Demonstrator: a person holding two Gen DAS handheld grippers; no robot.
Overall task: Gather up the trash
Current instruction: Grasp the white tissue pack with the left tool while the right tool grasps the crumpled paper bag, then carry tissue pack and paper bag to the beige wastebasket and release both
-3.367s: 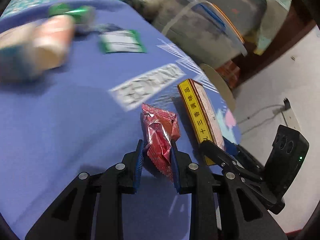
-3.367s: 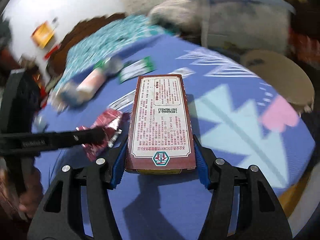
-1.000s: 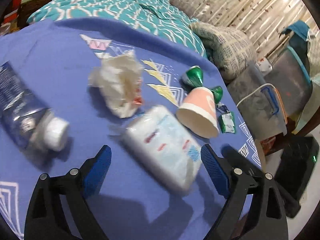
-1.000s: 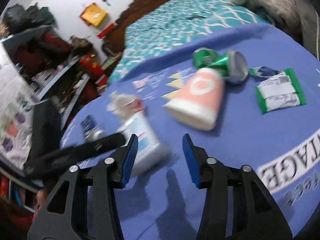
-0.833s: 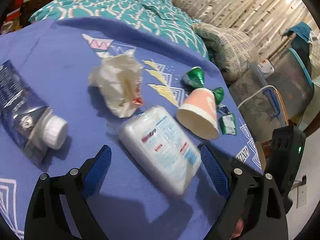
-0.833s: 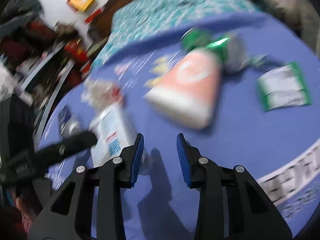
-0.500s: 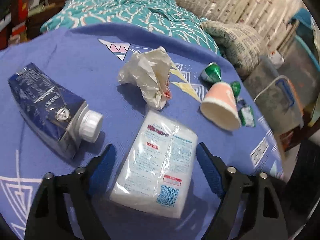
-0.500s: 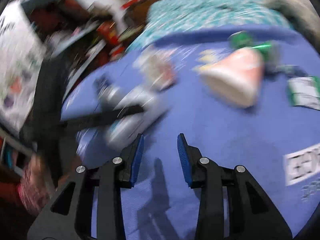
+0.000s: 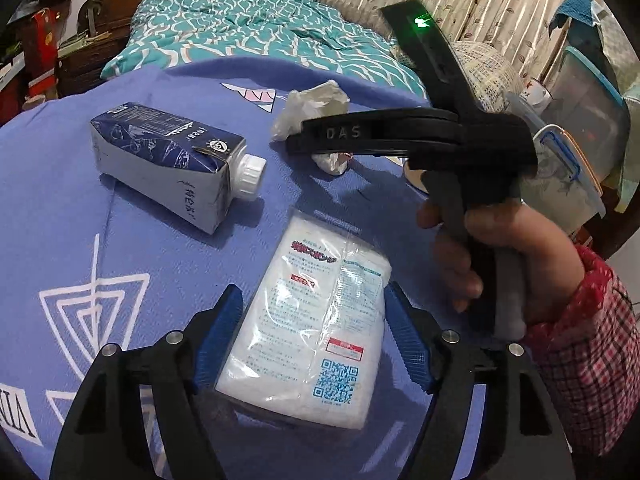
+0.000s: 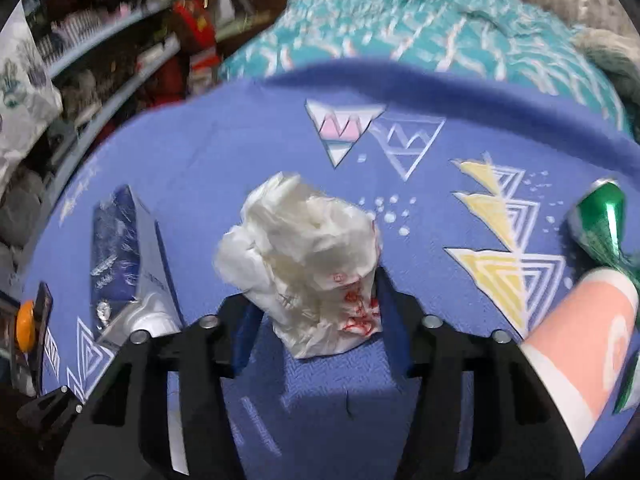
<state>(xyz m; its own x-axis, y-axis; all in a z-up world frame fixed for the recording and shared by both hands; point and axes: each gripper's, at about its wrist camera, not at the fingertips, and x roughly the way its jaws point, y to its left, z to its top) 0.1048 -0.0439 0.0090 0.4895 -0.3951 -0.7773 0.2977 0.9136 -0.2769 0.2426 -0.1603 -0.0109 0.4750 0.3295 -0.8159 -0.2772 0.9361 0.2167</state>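
Observation:
In the left wrist view my left gripper (image 9: 312,316) is open, one blue pad on each side of a white plastic tissue pack (image 9: 316,320) lying on the purple cloth. A dark blue carton (image 9: 168,156) with a white cap lies to the far left. In the right wrist view my right gripper (image 10: 316,312) is open around a crumpled white plastic bag (image 10: 308,256) with red print. That bag (image 9: 316,104) and the right gripper (image 9: 304,144) also show in the left wrist view.
A pink paper cup (image 10: 584,344) and a crushed green can (image 10: 600,216) lie at the right of the purple tablecloth (image 10: 200,152). A bed with a teal cover (image 9: 248,24) lies behind the table. Shelves (image 10: 120,40) stand at the left, storage boxes (image 9: 576,112) at the right.
Both grippers let go of the red wrapper and the box and moved left. The left now straddles the tissue pack, the right has opened wider around the crumpled bag.

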